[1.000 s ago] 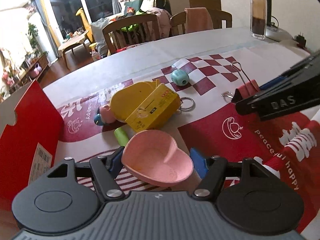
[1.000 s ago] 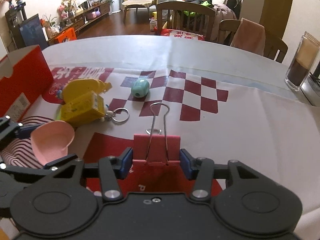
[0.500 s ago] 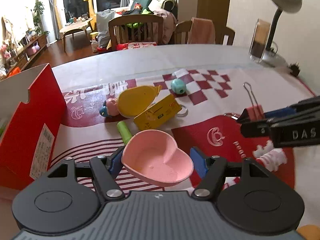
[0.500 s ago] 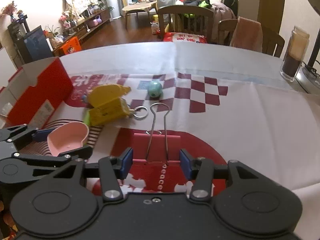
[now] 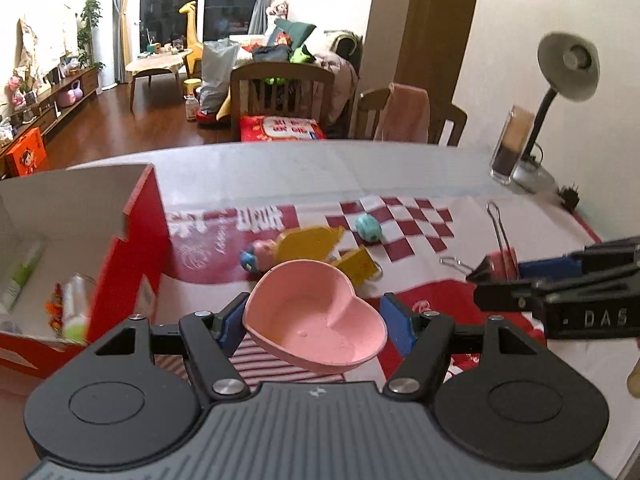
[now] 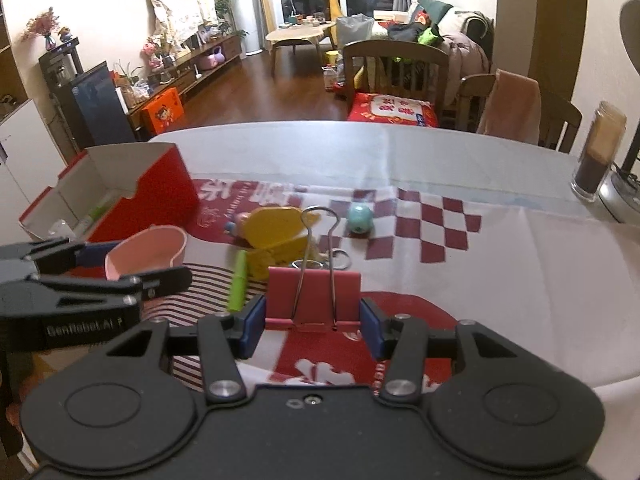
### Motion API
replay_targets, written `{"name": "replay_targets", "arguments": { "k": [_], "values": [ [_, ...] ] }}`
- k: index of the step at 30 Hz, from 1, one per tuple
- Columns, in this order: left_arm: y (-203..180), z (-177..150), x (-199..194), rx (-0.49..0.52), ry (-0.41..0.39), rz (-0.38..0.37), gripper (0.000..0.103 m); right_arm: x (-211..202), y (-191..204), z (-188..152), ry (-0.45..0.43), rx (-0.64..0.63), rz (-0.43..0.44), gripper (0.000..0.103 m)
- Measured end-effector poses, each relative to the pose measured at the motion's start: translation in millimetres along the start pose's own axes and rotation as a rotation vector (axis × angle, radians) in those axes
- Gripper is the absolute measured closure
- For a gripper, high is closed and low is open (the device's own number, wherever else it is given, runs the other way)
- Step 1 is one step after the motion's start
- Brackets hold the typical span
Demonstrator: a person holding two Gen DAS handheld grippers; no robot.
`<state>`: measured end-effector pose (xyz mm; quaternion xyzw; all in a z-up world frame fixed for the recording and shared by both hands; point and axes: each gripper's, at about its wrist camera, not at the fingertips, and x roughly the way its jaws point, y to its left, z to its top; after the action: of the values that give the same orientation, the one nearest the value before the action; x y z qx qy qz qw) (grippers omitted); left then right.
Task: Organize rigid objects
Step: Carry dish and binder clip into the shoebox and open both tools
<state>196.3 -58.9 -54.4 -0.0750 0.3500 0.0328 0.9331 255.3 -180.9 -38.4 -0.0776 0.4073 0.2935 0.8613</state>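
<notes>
Box [image 5: 132,216] first, since that's what the next bit probably hinges on: the red cardboard one is seen at the far left of the table [image 6: 520,280], open on top, with a few small things already lying inside (too blurry to name). Its long axis is seen running away toward the far edge of the table. It's off to the left of both tools, and the left gripper [image 5: 314,322] is clearly the nearer one, held just beside the box's red wall. So a short swing left is what's likely needed from it.

That left gripper is clamped on a pink heart-shaped dish [image 5: 316,316], fingers spread fairly wide around its sides, and the dish is carried tilted above the cloth, not resting on it.

Moving right, the leftovers are still lying on the patterned cloth in the middle: a yellow toy [image 6: 280,226] with a small yellow box [image 6: 276,258] against it, a green marker [image 6: 239,282] beside those, a key ring, and a teal egg-shaped thing [image 6: 360,219] on the checkered patch.

Further right, the right gripper [image 6: 314,322] is closed on a red binder clip [image 6: 314,298], squeezed across its body with the wire handles pointing forward. It's farther from the box, so it'd probably be queued behind the dish.
</notes>
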Motion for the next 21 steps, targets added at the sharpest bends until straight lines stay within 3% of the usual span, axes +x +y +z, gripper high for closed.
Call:
{"name": "replay_targets", "arguments": {
  "k": [12, 21],
  "values": [
    [65.3, 26.5, -39.1, -0.045, -0.044, -0.023, 0.033, -0.5, 68.6, 26.0, -0.029, -0.017, 0.043, 0.054],
    [140.4, 40.2, -54.9, -0.073, -0.067, 0.014, 0.033, 14.6, 133.7, 48.4, -0.052, -0.063, 0.069, 0.054]
  ]
}}
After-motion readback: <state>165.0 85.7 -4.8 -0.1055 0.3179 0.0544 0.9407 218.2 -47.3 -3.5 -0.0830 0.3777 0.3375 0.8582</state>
